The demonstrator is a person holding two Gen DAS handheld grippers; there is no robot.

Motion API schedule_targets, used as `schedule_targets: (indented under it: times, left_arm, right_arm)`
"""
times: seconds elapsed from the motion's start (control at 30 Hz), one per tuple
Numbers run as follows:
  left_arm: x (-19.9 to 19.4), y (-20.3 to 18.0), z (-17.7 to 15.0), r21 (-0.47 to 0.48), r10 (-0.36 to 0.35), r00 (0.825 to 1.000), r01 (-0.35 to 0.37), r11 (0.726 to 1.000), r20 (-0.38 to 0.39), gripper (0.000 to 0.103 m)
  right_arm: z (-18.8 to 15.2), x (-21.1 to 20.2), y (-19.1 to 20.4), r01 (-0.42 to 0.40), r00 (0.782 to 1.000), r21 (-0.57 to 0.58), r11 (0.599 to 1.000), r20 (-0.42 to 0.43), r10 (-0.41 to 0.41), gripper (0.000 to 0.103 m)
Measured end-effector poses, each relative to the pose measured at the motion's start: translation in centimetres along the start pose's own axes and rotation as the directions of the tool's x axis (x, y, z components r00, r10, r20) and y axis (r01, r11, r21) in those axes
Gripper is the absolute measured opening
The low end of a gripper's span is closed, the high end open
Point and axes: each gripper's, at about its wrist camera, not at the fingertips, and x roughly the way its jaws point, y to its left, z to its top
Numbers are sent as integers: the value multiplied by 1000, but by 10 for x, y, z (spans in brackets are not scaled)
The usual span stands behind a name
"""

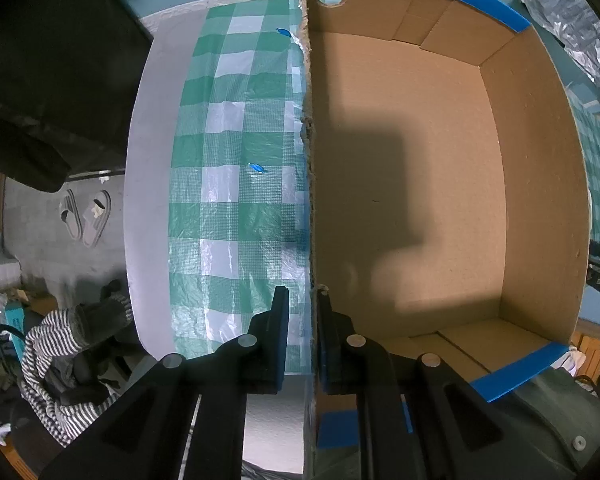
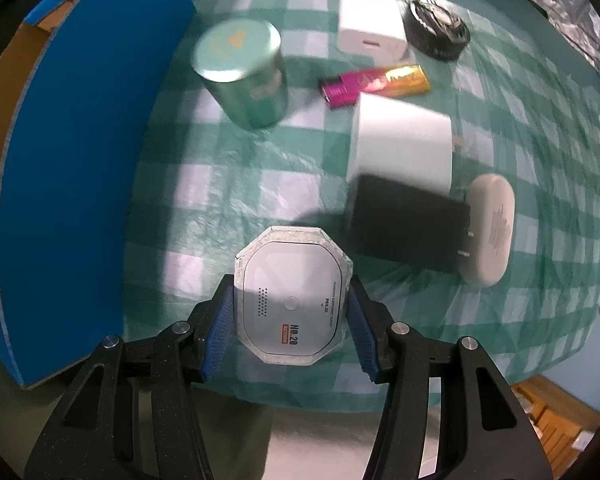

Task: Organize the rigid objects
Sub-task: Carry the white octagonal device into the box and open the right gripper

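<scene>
A table (image 2: pixel 540 300) is seen covered by a green-and-white checked cloth (image 1: pixel 228 184). The largest item on it is an open cardboard box (image 1: pixel 420 184) with blue outer faces; its inside is seen bare, crossed only by a shadow. All places below are given relative to this box.

The left gripper (image 1: pixel 302 312) is clamped on the box's near wall, one of its fingers (image 1: pixel 278 320) outside over the cloth, the other inside; the wall's torn edge is pinched between the pads.

Just beyond the box's blue side, over the cloth, the right gripper (image 2: pixel 290 312) is seen clenched on a white eight-sided device (image 2: pixel 292 300), blue pads pressed to its two flanks. Orange and black print is seen on its face. The device appears lifted clear of the cloth, a shadow lying below it.

Farther from the box, items rest on the cloth:
- teal round tin (image 2: pixel 244 76), upright, nearest the box
- large white charger (image 2: pixel 400 140), beyond the tin
- black charger (image 2: pixel 404 228), touching the white one, prongs toward a pale oval case (image 2: pixel 492 228)
- small white charger (image 2: pixel 370 28), at the far side
- black round lid (image 2: pixel 438 34), just beside it
- pink-and-gold lighter (image 2: pixel 376 82), between the small and large white chargers
</scene>
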Motion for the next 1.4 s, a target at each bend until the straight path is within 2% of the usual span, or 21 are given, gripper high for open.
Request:
schedule_targets:
  times: [0.37, 0.4, 0.53, 0.73, 0.9, 1.4]
  left_arm:
    - [-2, -5, -1, 3, -2, 1000, 2, 1000, 9, 12]
    - [-2, -4, -1, 4, -2, 1000, 2, 1000, 8, 12]
    - [-2, -4, -1, 4, -3, 1000, 3, 1000, 7, 12]
    - [-3, -6, -2, 12, 0, 1000, 0, 1000, 7, 10]
    - [-4, -6, -2, 8, -6, 1000, 6, 1000, 9, 10]
    - [-5, -3, -2, -16, -13, 1000, 13, 1000, 7, 10]
  right_arm:
    - [35, -40, 21, -3, 999, -49, 999, 39, 5, 54]
    - [47, -42, 25, 0, 999, -52, 999, 41, 2, 54]
    - [58, -70, 36, -10, 998, -68, 998, 60, 14, 54]
    - [55, -89, 36, -29, 995, -108, 994, 95, 39, 54]
    - [75, -107, 58, -28, 990, -176, 984, 129, 51, 54]
    - [128, -104, 121, -19, 988, -348, 937, 139, 72, 54]
